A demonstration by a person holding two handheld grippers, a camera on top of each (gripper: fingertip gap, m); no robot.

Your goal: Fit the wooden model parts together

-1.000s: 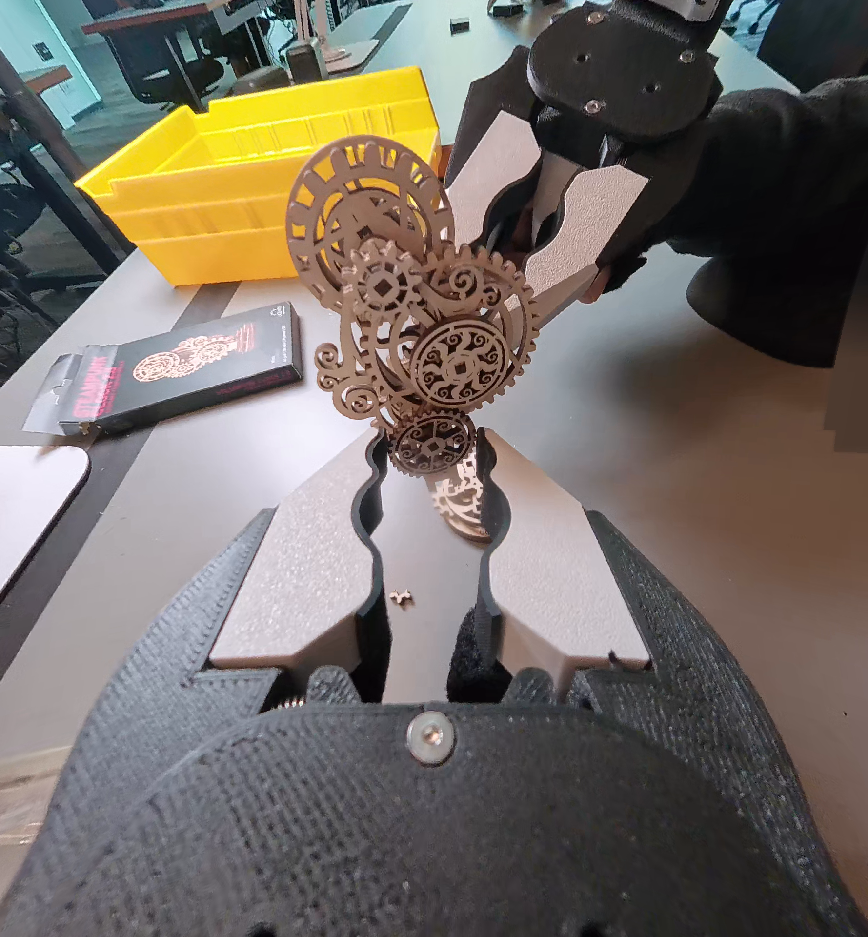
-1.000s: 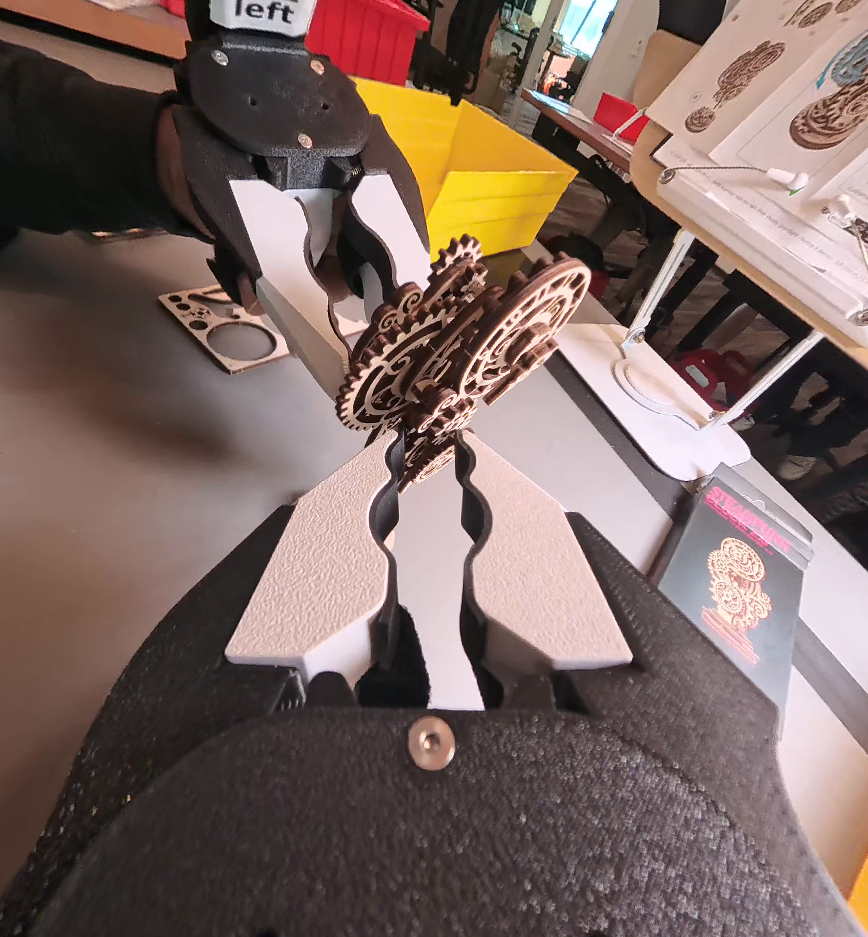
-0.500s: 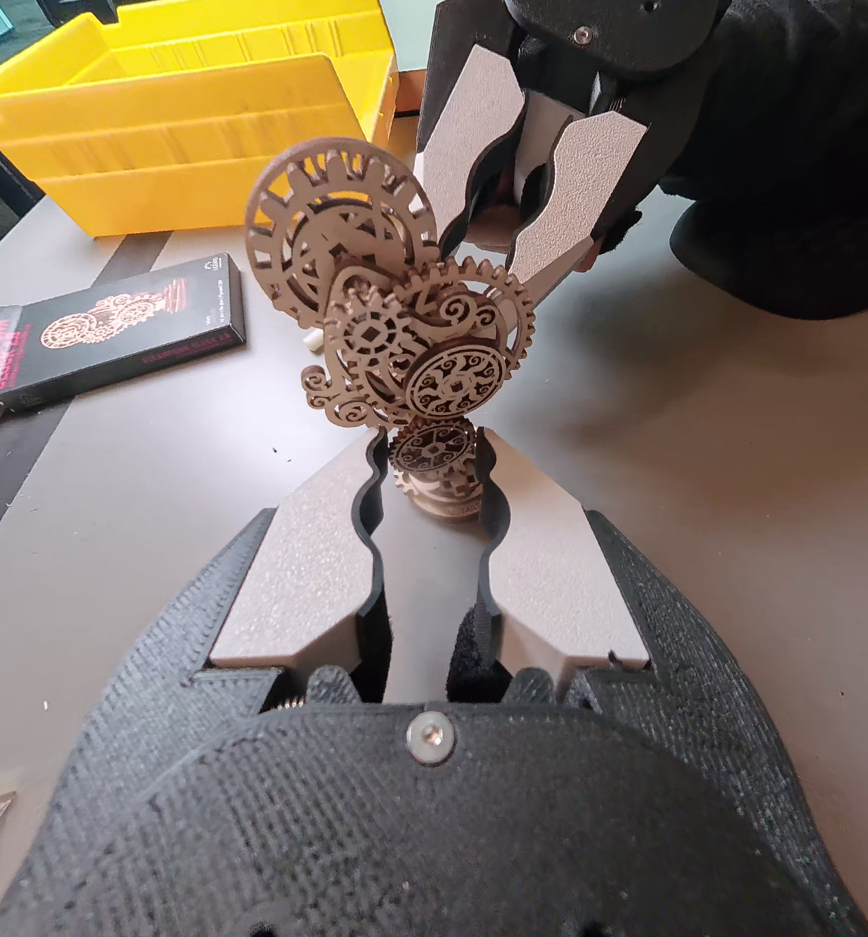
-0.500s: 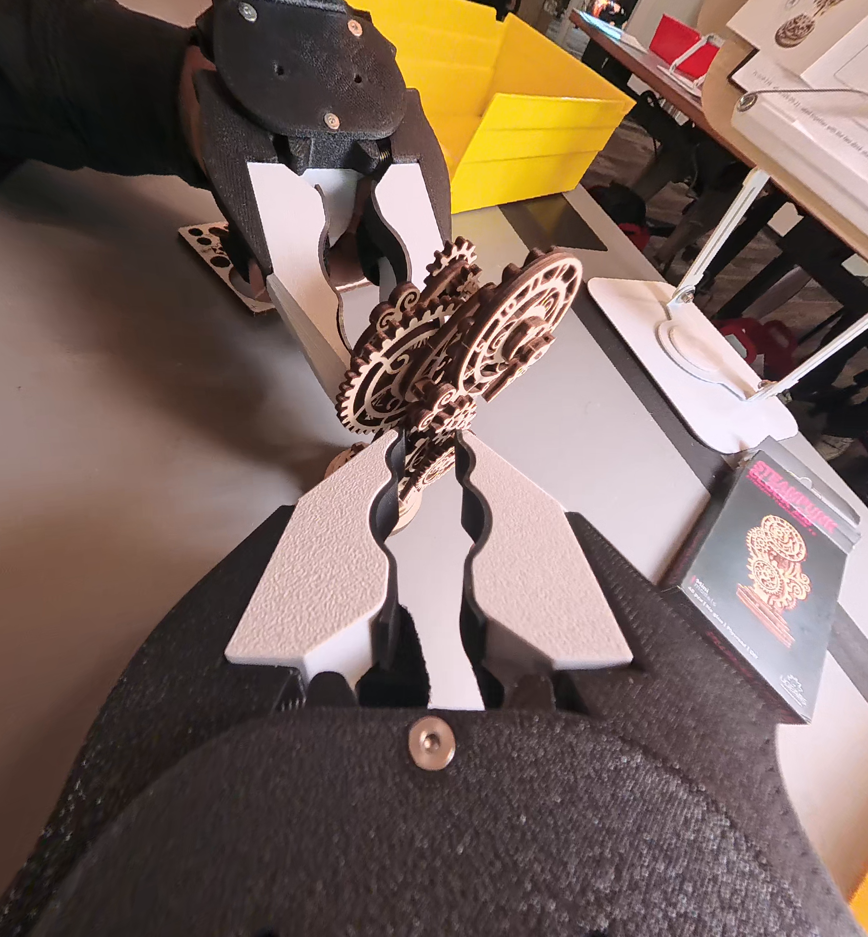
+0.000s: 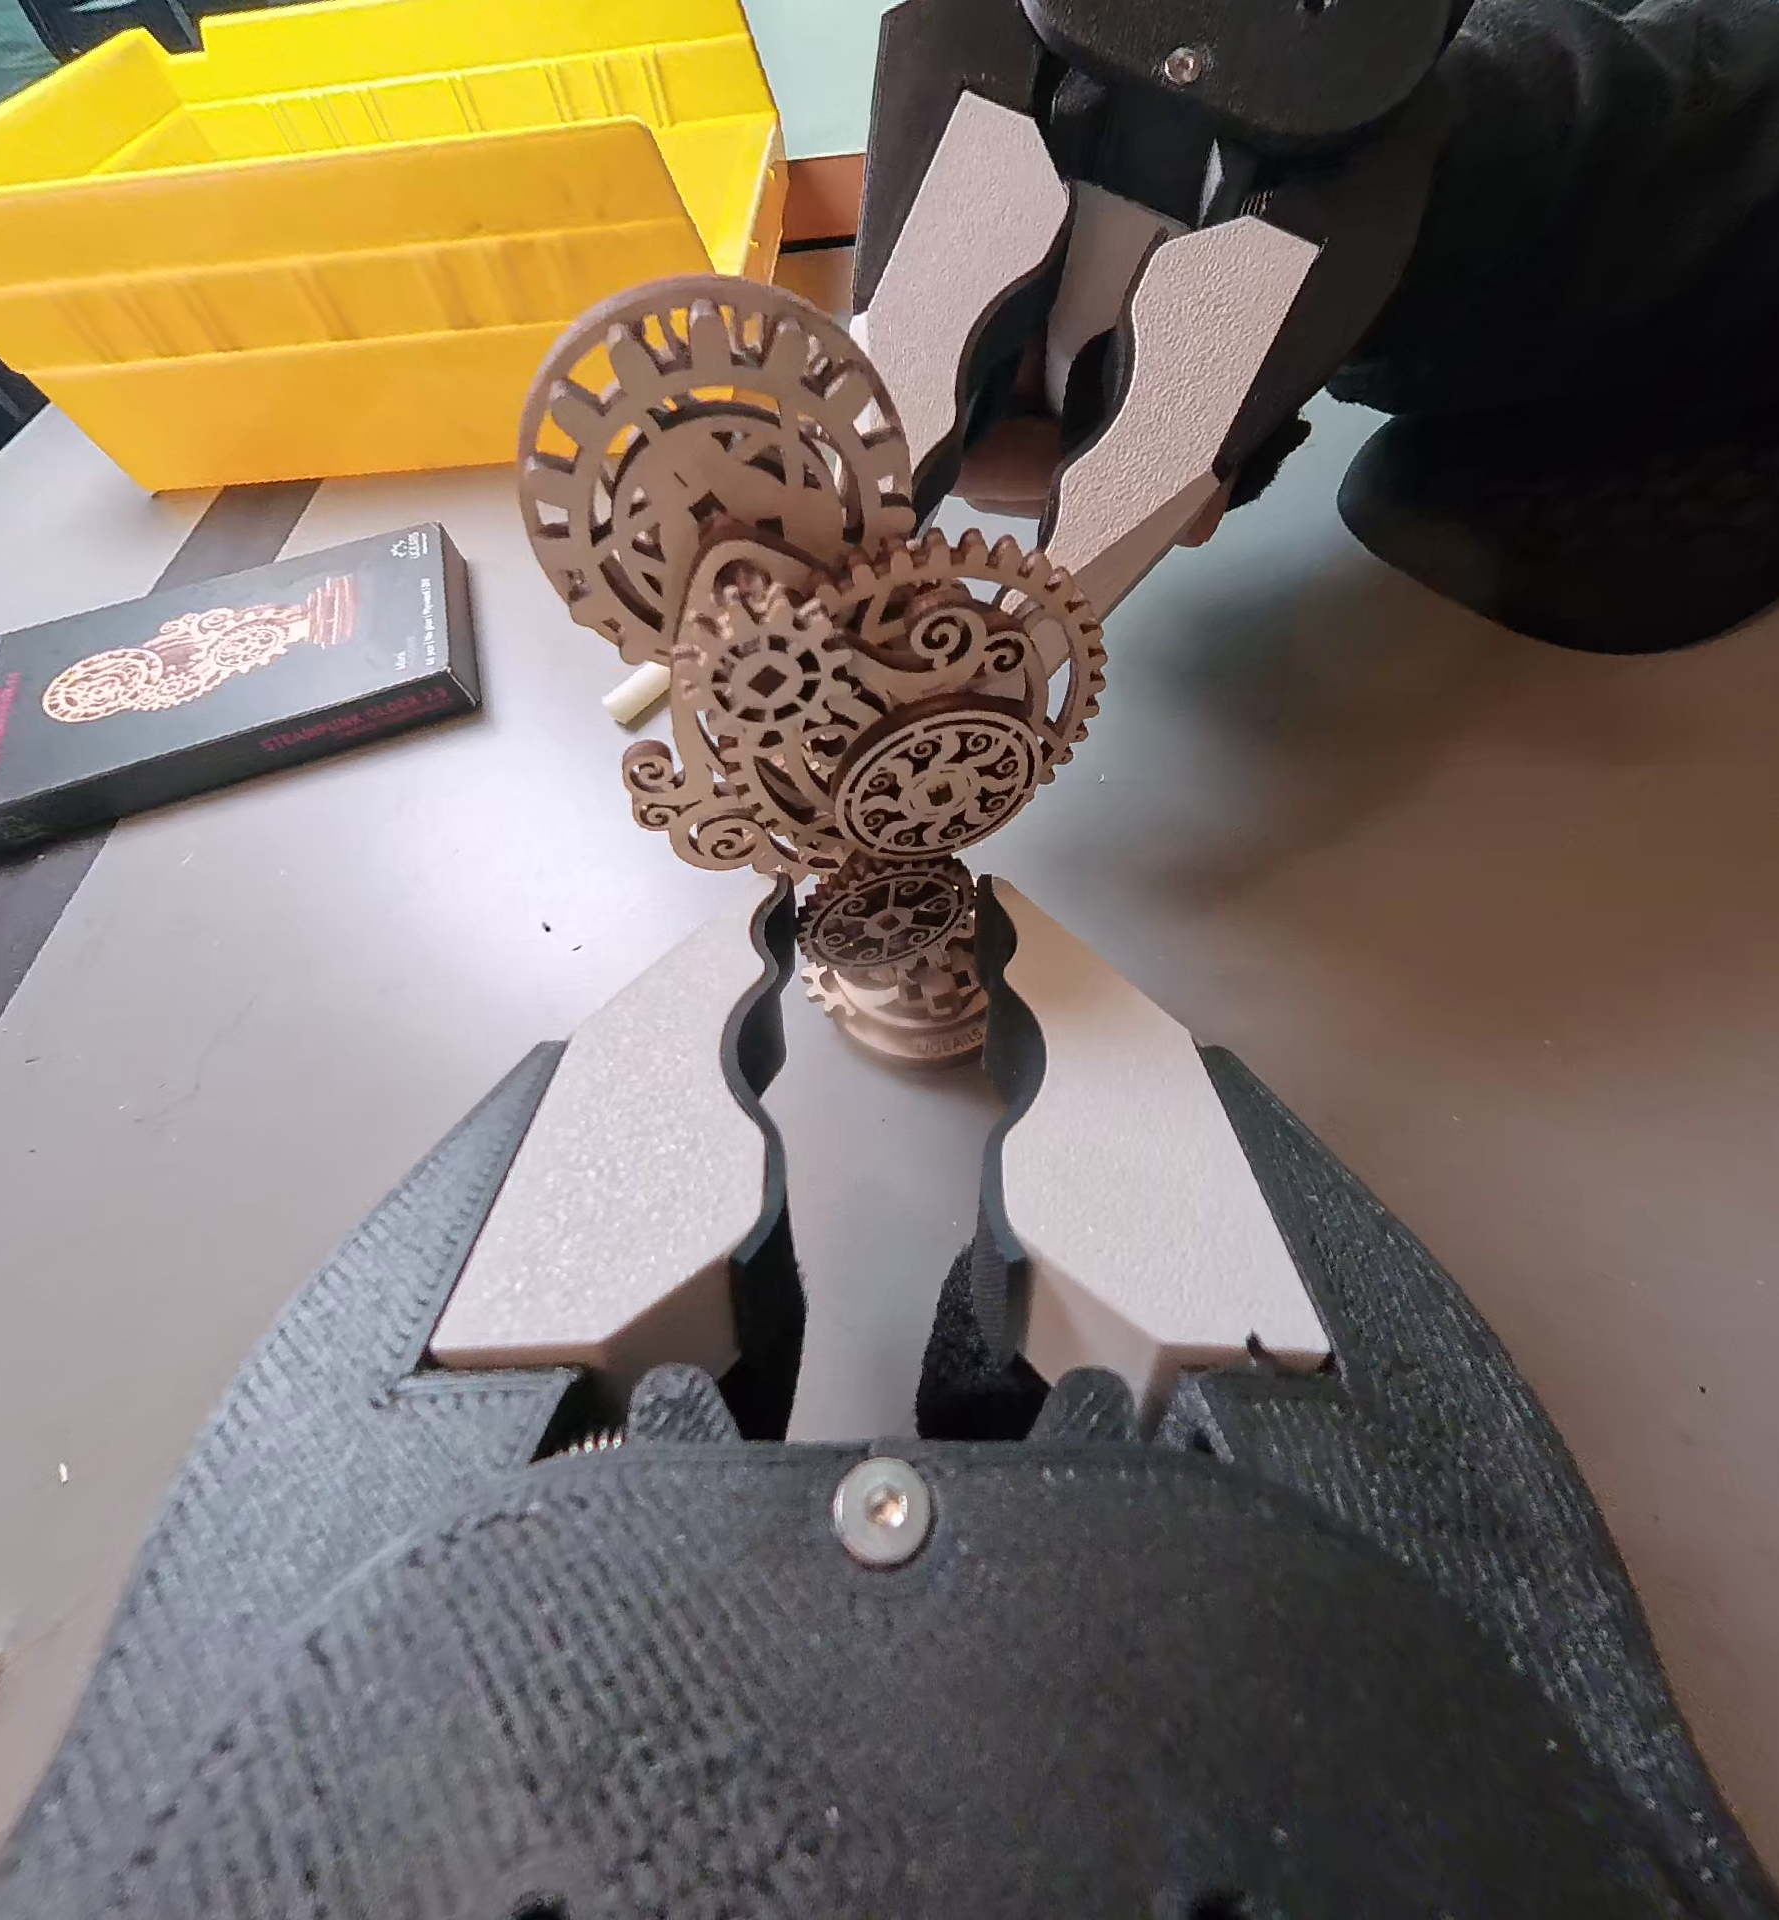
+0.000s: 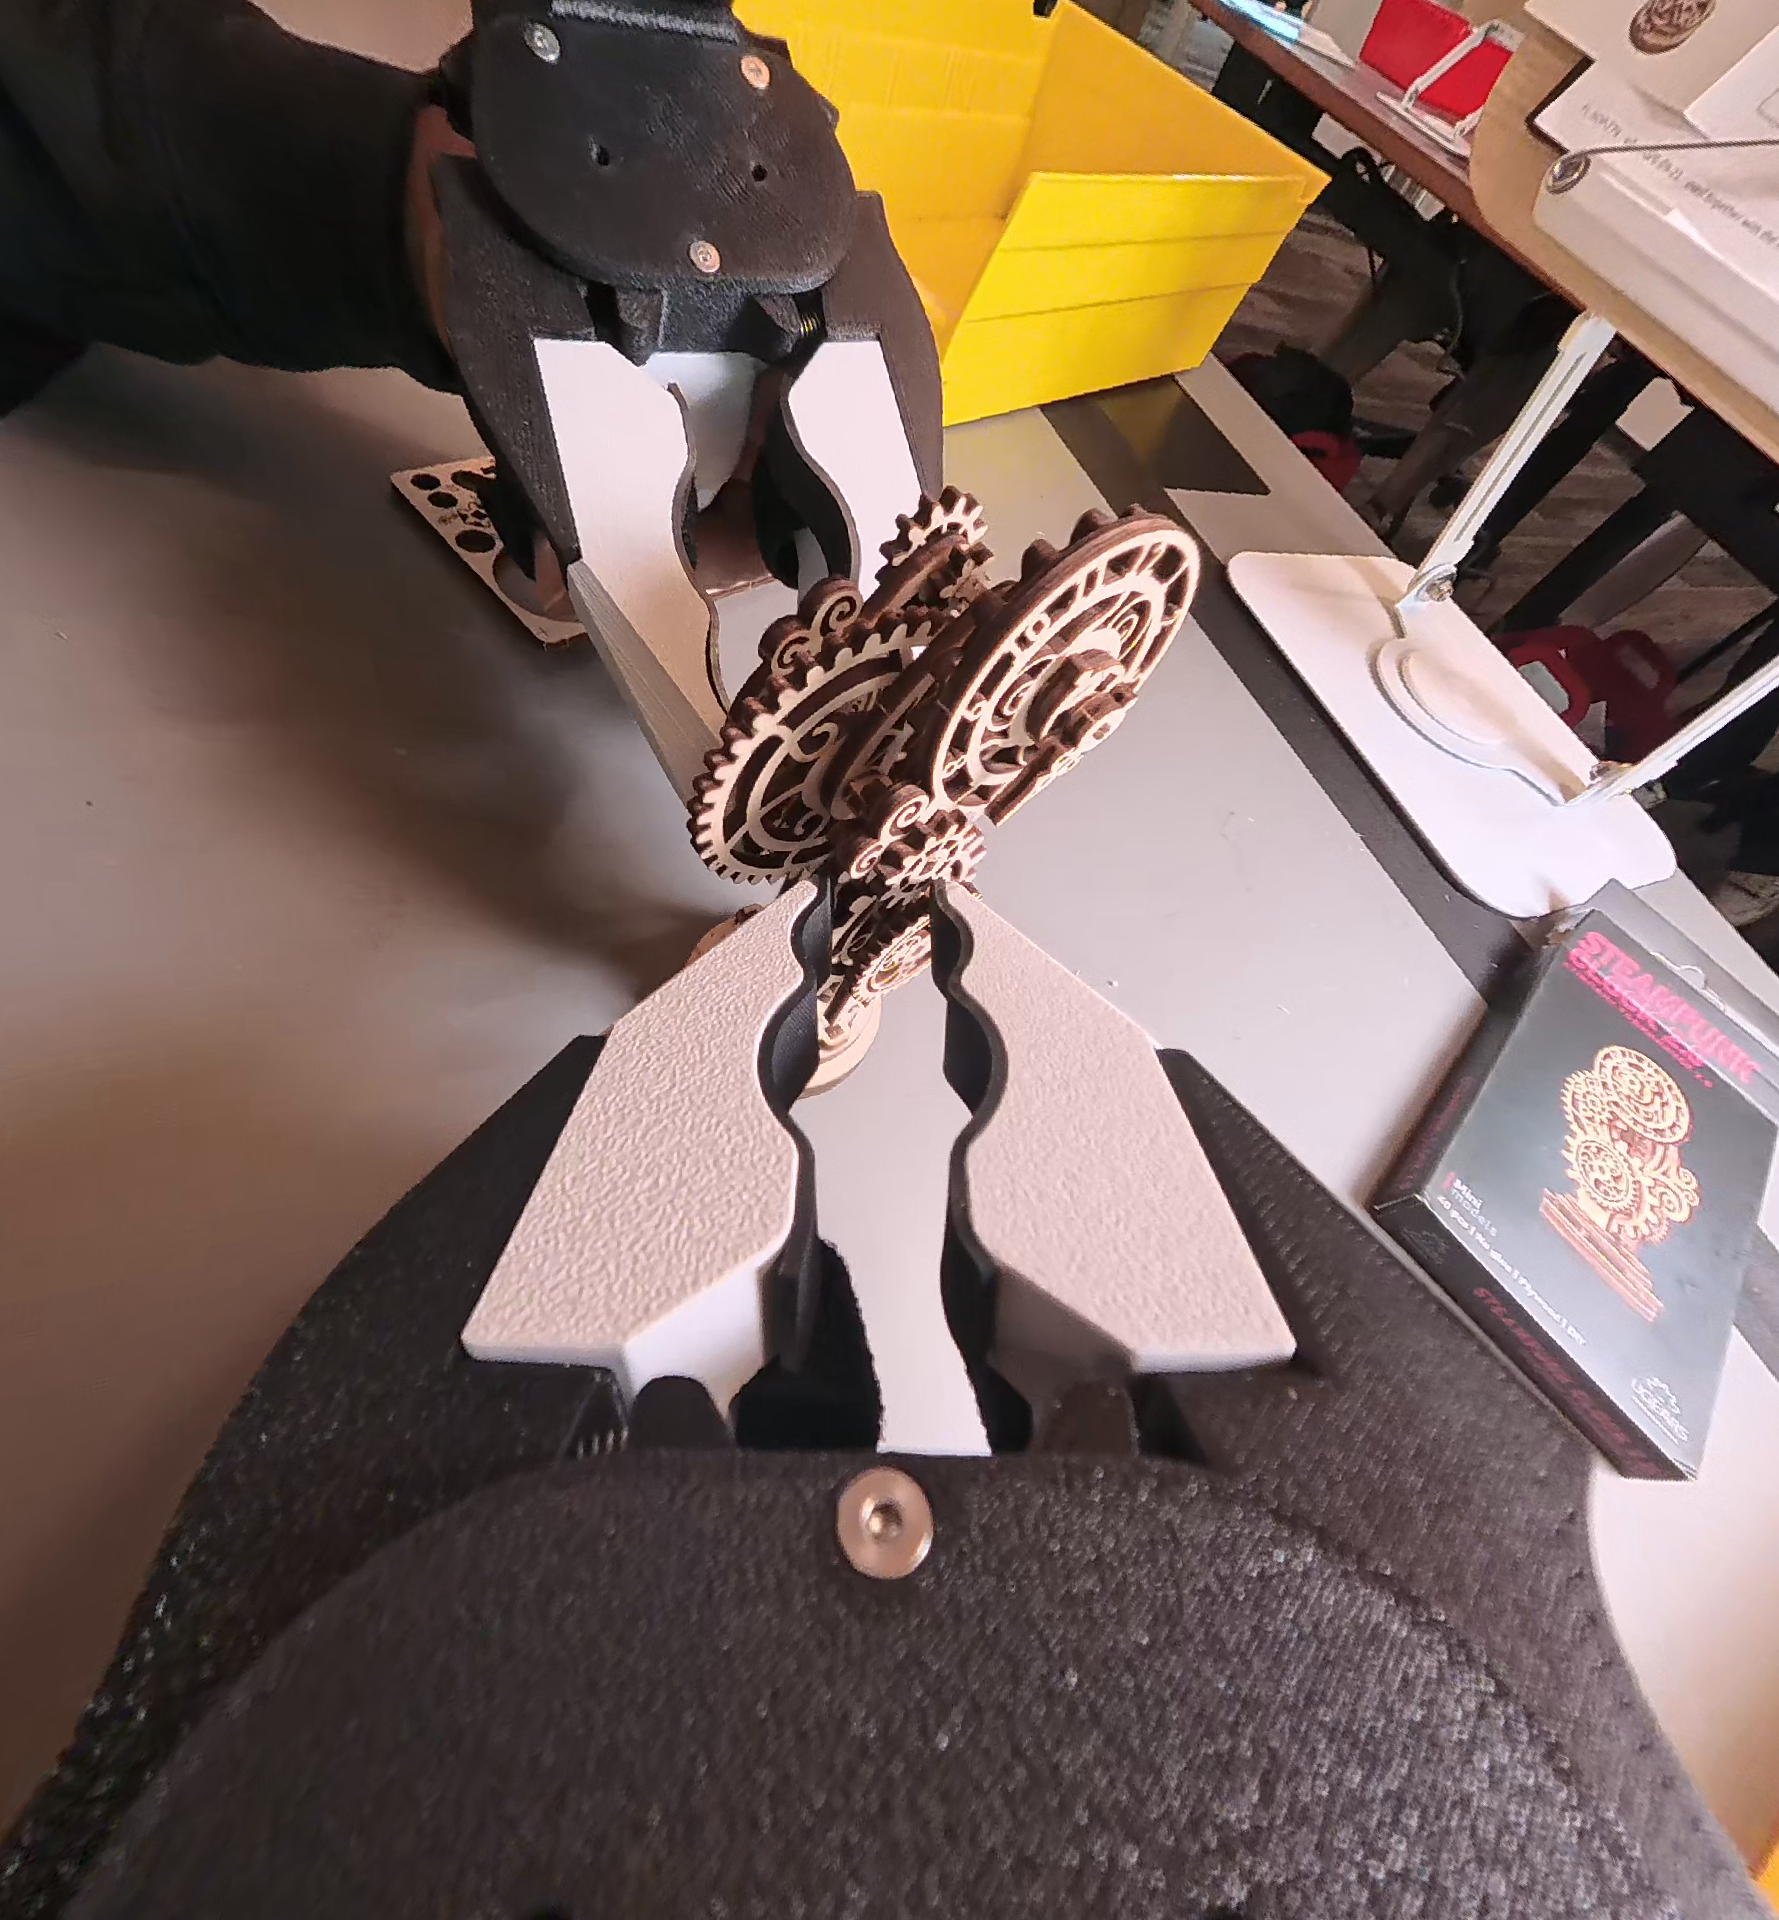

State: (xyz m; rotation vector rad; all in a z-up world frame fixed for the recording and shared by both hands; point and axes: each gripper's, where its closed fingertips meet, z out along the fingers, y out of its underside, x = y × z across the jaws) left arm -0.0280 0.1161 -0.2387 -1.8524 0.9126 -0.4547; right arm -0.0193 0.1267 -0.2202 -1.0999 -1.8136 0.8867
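A wooden gear-clock model (image 5: 843, 644) of several cogs and a round dial stands with its round base (image 5: 916, 1029) low over the grey table (image 5: 1436, 1091). My left gripper (image 5: 885, 914) is shut on the model's lowest small gear, one pad on each side. My right gripper (image 6: 880, 920) is shut on the model's (image 6: 947, 727) thin lower stem from the opposite side. The right gripper's fingers (image 5: 1165, 395) show behind the model in the left wrist view. The left gripper's fingers (image 6: 615, 499) show behind it in the right wrist view.
A yellow bin (image 5: 345, 260) stands at the back, also in the right wrist view (image 6: 1103, 239). A black box (image 5: 210, 665) lies beside the model. A small white stick (image 5: 636, 696) lies behind it. A white lamp base (image 6: 1436, 707) and a wooden parts sheet (image 6: 449, 509) are nearby. The tips of both grippers are at nearly the same place.
Both grippers have come down and forward together with the model, still gripped, bringing its base from above the table down close to the surface.
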